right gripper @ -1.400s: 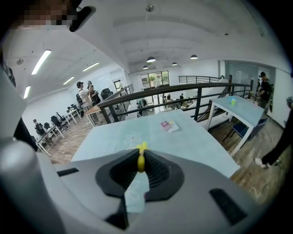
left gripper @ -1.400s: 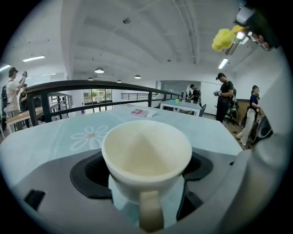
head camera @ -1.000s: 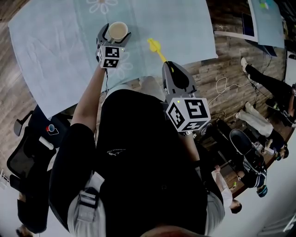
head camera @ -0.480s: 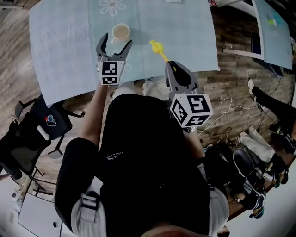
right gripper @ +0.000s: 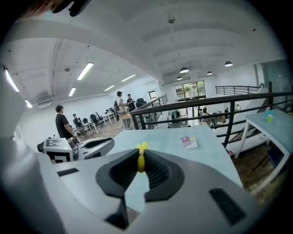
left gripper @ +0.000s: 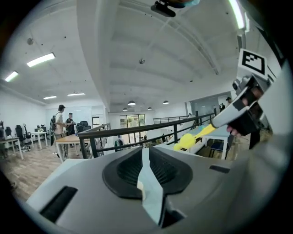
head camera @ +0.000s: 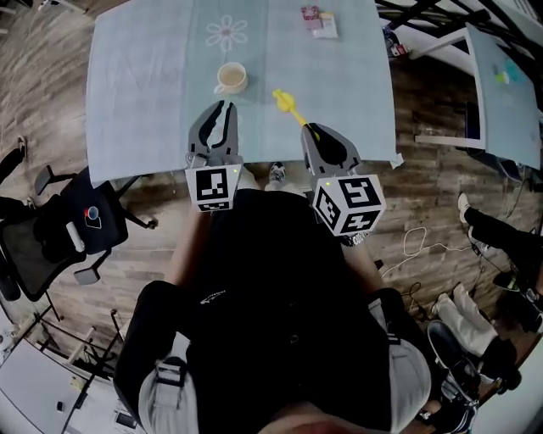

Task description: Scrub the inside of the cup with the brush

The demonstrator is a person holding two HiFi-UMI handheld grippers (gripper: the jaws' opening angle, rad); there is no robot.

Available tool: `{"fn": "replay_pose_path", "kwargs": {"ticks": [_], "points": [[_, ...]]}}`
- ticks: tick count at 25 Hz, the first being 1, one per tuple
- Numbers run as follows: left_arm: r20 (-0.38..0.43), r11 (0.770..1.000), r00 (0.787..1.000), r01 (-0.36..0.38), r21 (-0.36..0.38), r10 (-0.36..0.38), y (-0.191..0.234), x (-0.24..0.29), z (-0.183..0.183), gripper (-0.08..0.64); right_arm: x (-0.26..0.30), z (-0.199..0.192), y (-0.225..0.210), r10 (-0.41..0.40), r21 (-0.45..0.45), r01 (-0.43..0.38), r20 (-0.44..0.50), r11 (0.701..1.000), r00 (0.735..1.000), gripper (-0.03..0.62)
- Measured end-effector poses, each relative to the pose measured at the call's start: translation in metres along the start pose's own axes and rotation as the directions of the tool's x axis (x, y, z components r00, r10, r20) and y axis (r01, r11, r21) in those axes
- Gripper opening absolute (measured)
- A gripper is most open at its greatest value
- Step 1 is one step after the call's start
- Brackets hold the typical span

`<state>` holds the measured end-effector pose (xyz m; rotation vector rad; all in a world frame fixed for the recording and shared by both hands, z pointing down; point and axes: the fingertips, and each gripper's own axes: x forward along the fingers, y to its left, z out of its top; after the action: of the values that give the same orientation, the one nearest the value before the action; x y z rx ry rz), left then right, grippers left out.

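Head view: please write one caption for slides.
Right gripper grips yellow brush; left gripper, jaws just closed empty, apart from the cup.

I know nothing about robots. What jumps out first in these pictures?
The bright yellow brush clamped in the right gripper, poking out over the pale blue table. To its left, a cream cup stands alone; the left gripper, jaws just closing on nothing, hangs nearer the person.

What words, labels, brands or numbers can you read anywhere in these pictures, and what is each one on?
No text can be read in any view.
White print on the black shirt: too small to read.
Print on the pink and white packet: too blurred to read.
Faces of the marker cubes: black-and-white square patterns only, no letters or numbers.
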<state>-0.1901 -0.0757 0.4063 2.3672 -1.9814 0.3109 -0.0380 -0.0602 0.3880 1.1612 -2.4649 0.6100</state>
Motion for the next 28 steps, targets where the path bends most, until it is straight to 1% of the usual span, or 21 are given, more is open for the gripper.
{"fn": "replay_pose_path", "kwargs": {"ticks": [3,6,8,9,12,13,14,17,18,21,23,25,28], "points": [[0.004,0.999,1.0,-0.021,0.027,0.021,-0.007,-0.018,0.013,0.041,-0.005,0.006,0.003,0.027,-0.036,-0.027,0.019,0.999,0.999,0.04],[0.045,0.998,0.998,-0.043,0.037,0.042,-0.008,-0.031,0.033,0.027,-0.009,0.017,0.005,0.059,-0.07,-0.056,0.052,0.996,0.997,0.04],[0.076,0.999,0.996,-0.047,0.007,0.046,-0.01,-0.042,0.046,0.017,-0.016,0.022,0.008,0.077,-0.08,-0.071,0.074,0.994,0.994,0.04],[0.099,0.999,0.994,-0.044,-0.021,0.045,-0.012,-0.049,0.053,0.015,-0.021,0.024,0.01,0.086,-0.084,-0.078,0.089,0.993,0.992,0.04],[0.205,0.993,0.978,-0.02,-0.118,0.044,-0.017,-0.062,0.077,0.014,-0.026,0.033,0.015,0.111,-0.098,-0.097,0.14,0.99,0.984,0.04],[0.229,0.991,0.973,-0.01,-0.134,0.041,-0.02,-0.065,0.083,0.014,-0.028,0.035,0.016,0.117,-0.1,-0.102,0.151,0.99,0.982,0.04],[0.238,0.991,0.97,-0.005,-0.136,0.037,-0.024,-0.067,0.087,0.014,-0.03,0.036,0.018,0.122,-0.102,-0.106,0.161,0.989,0.979,0.04],[0.223,0.996,0.975,0.008,-0.087,0.012,-0.042,-0.067,0.087,0.014,-0.038,0.038,0.021,0.117,-0.108,-0.096,0.21,0.99,0.971,0.04],[0.208,0.996,0.978,0.011,-0.087,0.007,-0.047,-0.067,0.084,0.014,-0.041,0.039,0.021,0.108,-0.107,-0.085,0.233,0.991,0.967,0.04],[0.15,0.99,0.988,-0.011,-0.14,0.032,-0.051,-0.066,0.073,0.014,-0.048,0.043,0.021,0.083,-0.1,-0.055,0.303,0.993,0.949,0.039],[0.128,0.99,0.991,-0.029,-0.141,0.048,-0.052,-0.067,0.07,0.014,-0.054,0.044,0.023,0.083,-0.104,-0.051,0.337,0.993,0.938,0.04],[0.117,0.99,0.992,-0.037,-0.134,0.053,-0.054,-0.068,0.069,0.014,-0.057,0.045,0.025,0.09,-0.12,-0.051,0.354,0.991,0.931,0.039],[0.127,0.99,0.991,-0.03,-0.136,0.047,-0.056,-0.07,0.07,0.014,-0.057,0.043,0.027,0.096,-0.136,-0.05,0.356,0.989,0.93,0.039]]}}
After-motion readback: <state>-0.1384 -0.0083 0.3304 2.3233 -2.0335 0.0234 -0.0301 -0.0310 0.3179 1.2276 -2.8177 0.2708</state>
